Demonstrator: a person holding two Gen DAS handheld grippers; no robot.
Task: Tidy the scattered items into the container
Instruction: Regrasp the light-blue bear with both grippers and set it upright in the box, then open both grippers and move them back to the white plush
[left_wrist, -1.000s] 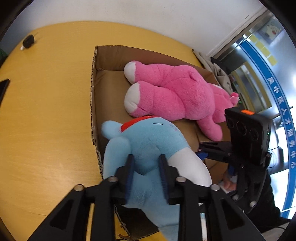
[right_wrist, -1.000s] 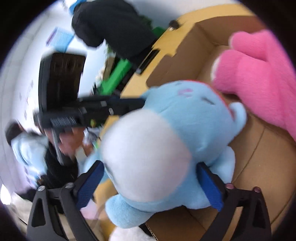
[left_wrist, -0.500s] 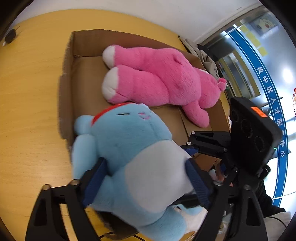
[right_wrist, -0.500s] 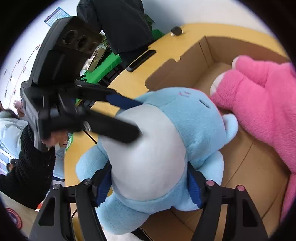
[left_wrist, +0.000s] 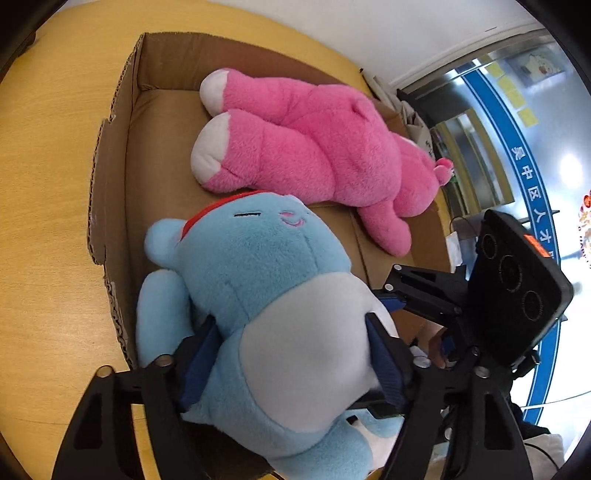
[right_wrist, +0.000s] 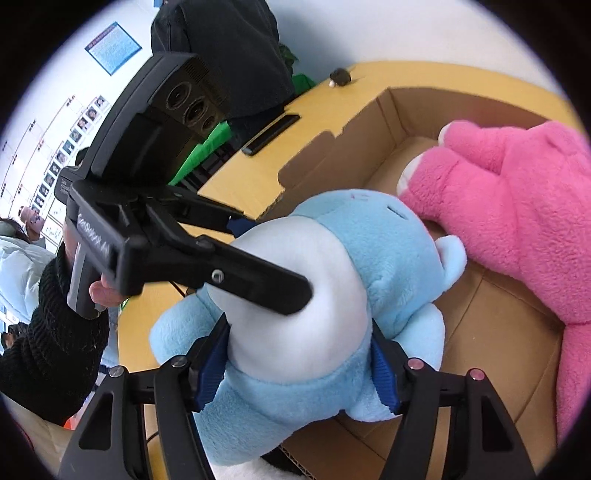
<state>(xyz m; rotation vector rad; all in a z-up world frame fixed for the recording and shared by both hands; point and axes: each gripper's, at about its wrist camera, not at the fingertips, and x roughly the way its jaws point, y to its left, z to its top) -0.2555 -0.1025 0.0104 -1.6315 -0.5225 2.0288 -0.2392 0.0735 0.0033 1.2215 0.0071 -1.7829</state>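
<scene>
A light-blue plush toy (left_wrist: 258, 280) with a white belly and red collar hangs over the near corner of the cardboard box (left_wrist: 110, 177). Both grippers hold it. My left gripper (left_wrist: 291, 347) straddles the belly, its jaws closing with blue pads pressed into the plush's sides. My right gripper (right_wrist: 299, 350) clamps the same blue plush toy (right_wrist: 388, 251) lower on its body, from the other side. A pink plush toy (left_wrist: 314, 147) lies on the box floor, just beyond the blue one's head. The pink plush toy (right_wrist: 517, 206) fills the right of the right wrist view.
The box (right_wrist: 369, 122) stands on a yellow wooden table (left_wrist: 44, 184). A black phone (right_wrist: 271, 134) and a small dark object (right_wrist: 340, 76) lie on the table beyond the box. A hand in a black sleeve (right_wrist: 55, 332) grips the left tool.
The left gripper let go of a narrow pinch on the blue plush, opened wide and closed around its belly. The right gripper's wide jaws closed onto the body. The plush sits further over the box.
</scene>
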